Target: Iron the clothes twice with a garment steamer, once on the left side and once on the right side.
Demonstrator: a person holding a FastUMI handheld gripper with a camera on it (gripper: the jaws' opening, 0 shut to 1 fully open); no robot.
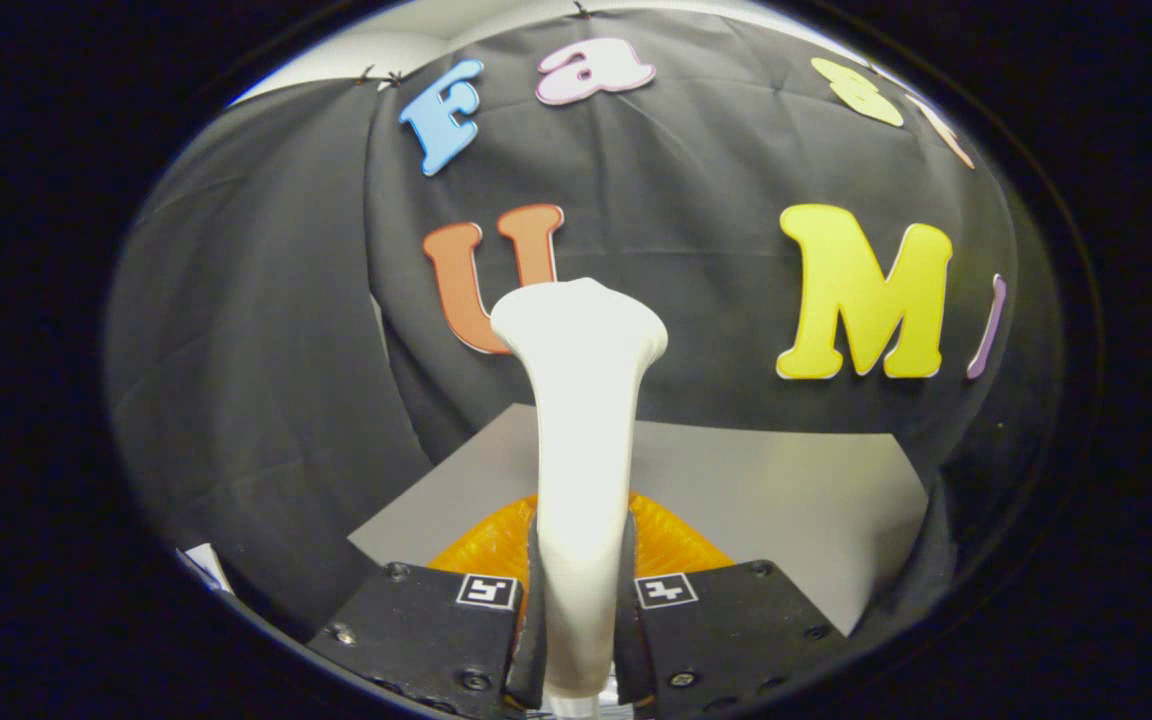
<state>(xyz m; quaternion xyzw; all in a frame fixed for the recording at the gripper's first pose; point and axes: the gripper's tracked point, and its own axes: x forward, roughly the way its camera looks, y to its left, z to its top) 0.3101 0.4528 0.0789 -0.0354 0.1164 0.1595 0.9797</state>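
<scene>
A grey surface (786, 480) lies before the black booth wall (266, 330). Our gripper (581, 640) is clamped on the white steamer (581, 420), both fingers pressing its handle. Just beyond the fingers lies an orange garment (676, 545); the steamer's head rises above it.

Hand-held gripper (577, 620) clamps white garment steamer (581, 440); orange clothes (676, 545) lie beneath.

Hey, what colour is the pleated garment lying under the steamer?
Orange, seen in the gripper view, beneath the white steamer clamped in the hand-held gripper.
</scene>
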